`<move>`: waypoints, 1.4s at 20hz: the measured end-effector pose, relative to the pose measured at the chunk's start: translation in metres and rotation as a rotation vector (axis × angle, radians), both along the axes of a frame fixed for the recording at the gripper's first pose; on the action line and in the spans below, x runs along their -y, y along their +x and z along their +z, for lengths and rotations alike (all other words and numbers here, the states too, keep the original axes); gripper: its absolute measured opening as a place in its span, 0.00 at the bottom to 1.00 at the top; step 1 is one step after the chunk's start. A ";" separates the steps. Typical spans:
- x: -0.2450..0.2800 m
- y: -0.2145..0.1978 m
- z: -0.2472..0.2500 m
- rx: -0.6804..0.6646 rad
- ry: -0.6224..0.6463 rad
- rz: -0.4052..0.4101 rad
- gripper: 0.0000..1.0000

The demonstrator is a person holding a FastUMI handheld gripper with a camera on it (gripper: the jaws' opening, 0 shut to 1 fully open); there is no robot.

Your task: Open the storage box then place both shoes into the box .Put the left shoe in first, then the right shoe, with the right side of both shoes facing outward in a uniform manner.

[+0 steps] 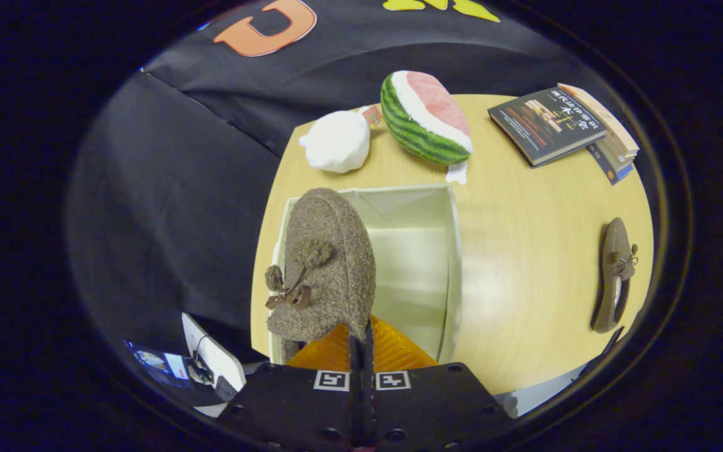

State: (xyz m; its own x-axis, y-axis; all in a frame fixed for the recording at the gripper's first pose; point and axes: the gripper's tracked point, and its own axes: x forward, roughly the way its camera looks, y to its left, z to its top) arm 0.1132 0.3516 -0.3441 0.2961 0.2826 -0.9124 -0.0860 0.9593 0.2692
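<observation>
A fuzzy brown shoe (327, 263) with a dark bow and pompoms hangs toe-forward from my gripper (361, 342), whose fingers are shut on the rim of its heel. It hovers over the left side of the open cream storage box (452, 251), which stands on the round wooden table just ahead of the fingers. The inside of the box that I can see holds nothing. The second brown shoe (615, 276) lies on the table well to the right of the box, its sole turned toward the box.
Beyond the box sit a plush watermelon slice (427, 119) and a white plush lump (336, 141). A stack of books (562, 125) lies at the table's far right. A white device with cables (211, 361) rests below the table's left edge.
</observation>
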 end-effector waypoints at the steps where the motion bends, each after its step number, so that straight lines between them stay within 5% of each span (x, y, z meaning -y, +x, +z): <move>1: -0.004 0.001 -0.010 -0.017 -0.018 -0.021 0.01; 10: -0.027 0.021 -0.095 -0.082 -0.179 -0.128 0.01; 20: -0.034 0.024 -0.121 -0.105 -0.166 -0.043 0.08; 27: -0.036 0.006 -0.064 -0.035 -0.157 0.065 0.87; 28: -0.034 0.004 -0.050 -0.007 -0.159 0.082 0.92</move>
State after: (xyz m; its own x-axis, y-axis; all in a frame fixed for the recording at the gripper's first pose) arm 0.1173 0.3852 -0.3939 0.2710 0.1577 -0.9496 -0.1644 0.9796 0.1158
